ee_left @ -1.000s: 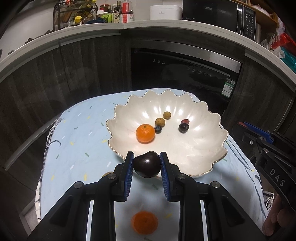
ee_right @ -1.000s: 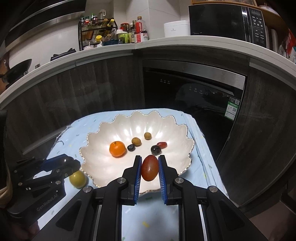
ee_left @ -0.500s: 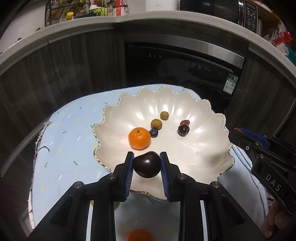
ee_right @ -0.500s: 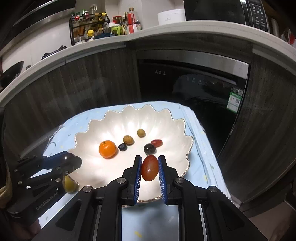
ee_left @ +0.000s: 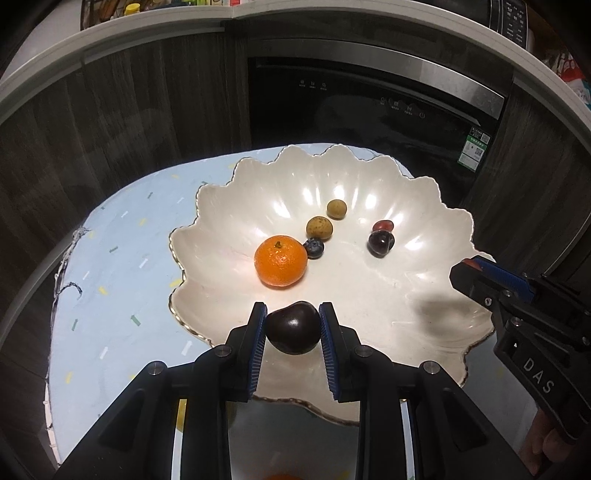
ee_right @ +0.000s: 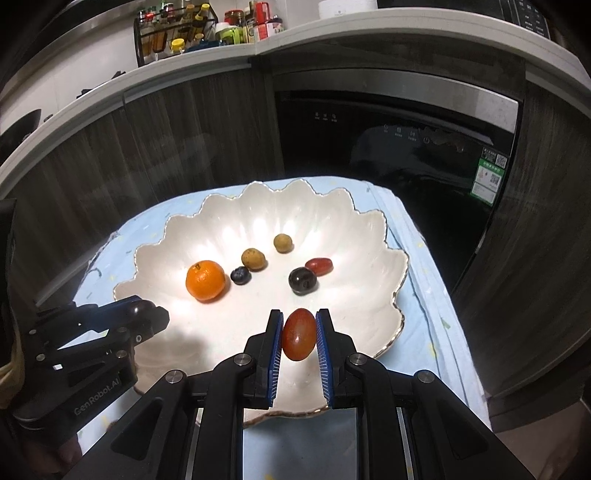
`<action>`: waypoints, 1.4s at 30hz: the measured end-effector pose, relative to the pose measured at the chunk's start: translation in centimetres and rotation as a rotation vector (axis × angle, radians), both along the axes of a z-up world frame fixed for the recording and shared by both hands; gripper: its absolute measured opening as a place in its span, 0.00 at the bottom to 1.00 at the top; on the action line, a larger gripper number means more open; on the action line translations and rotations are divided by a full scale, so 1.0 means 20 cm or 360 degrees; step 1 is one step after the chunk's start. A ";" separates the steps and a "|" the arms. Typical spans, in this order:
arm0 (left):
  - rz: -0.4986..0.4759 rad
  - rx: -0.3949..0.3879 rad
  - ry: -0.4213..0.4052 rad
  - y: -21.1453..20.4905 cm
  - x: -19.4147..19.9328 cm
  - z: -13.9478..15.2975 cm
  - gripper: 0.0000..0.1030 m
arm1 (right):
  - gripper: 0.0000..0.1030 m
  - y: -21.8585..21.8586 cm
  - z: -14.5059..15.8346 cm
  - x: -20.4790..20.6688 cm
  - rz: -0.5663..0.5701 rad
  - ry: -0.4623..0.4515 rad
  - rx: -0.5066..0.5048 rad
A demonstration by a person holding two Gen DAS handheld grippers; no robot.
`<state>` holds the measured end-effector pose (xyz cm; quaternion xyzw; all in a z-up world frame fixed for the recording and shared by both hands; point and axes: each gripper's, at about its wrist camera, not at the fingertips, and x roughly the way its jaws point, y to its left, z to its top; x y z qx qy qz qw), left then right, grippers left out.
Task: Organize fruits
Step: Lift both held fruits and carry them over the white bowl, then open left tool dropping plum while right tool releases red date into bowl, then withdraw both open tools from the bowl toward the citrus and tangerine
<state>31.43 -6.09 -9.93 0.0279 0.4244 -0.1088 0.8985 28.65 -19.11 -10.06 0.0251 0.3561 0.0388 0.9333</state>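
A white scalloped bowl [ee_left: 417, 328] [ee_right: 354, 229] sits on a light blue cloth. In it lie a mandarin [ee_left: 280, 260] [ee_right: 205, 280], a blueberry [ee_left: 314, 247] [ee_right: 240, 275], two small tan fruits [ee_left: 319, 226] [ee_right: 253, 259], a dark cherry [ee_left: 381, 243] [ee_right: 302, 280] and a red grape tomato [ee_left: 382, 225] [ee_right: 318, 265]. My left gripper [ee_left: 293, 319] is shut on a dark plum [ee_left: 293, 327] above the bowl's near rim; it also shows in the right wrist view [ee_right: 142, 314]. My right gripper [ee_right: 299, 320] is shut on a red tomato [ee_right: 299, 334] over the bowl's near side; it also shows in the left wrist view [ee_left: 469, 266].
The light blue cloth [ee_left: 122, 280] covers a small table. A black oven [ee_left: 369, 107] and dark wood cabinets stand behind it. A spice rack [ee_right: 177, 33] is on the counter above. An orange fruit [ee_left: 282, 476] peeks at the bottom edge.
Both grippers have moved forward over the bowl with their fruits still held. The bowl looks larger and closer; the mandarin on the cloth has slid almost out of the left wrist view.
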 end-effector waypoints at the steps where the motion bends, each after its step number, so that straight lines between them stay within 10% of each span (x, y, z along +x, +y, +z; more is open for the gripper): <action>1: 0.0002 -0.0004 0.0004 0.00 0.00 0.00 0.28 | 0.19 0.00 -0.01 0.01 0.0001 0.0005 0.0001; 7: 0.0028 -0.0022 0.0002 0.01 0.02 0.00 0.53 | 0.21 0.01 -0.01 0.02 -0.0003 0.0013 -0.0018; 11: 0.0055 0.0011 -0.0028 0.02 0.02 0.01 0.57 | 0.49 0.01 0.01 0.01 -0.0024 -0.0009 -0.0032; 17: 0.0082 0.0045 -0.0053 0.03 0.00 0.04 0.68 | 0.63 -0.01 0.05 0.00 -0.0058 -0.0055 -0.0032; 42: 0.0062 0.0087 -0.0194 0.18 -0.20 0.24 0.80 | 0.64 0.09 0.22 -0.19 -0.0121 -0.0180 -0.0040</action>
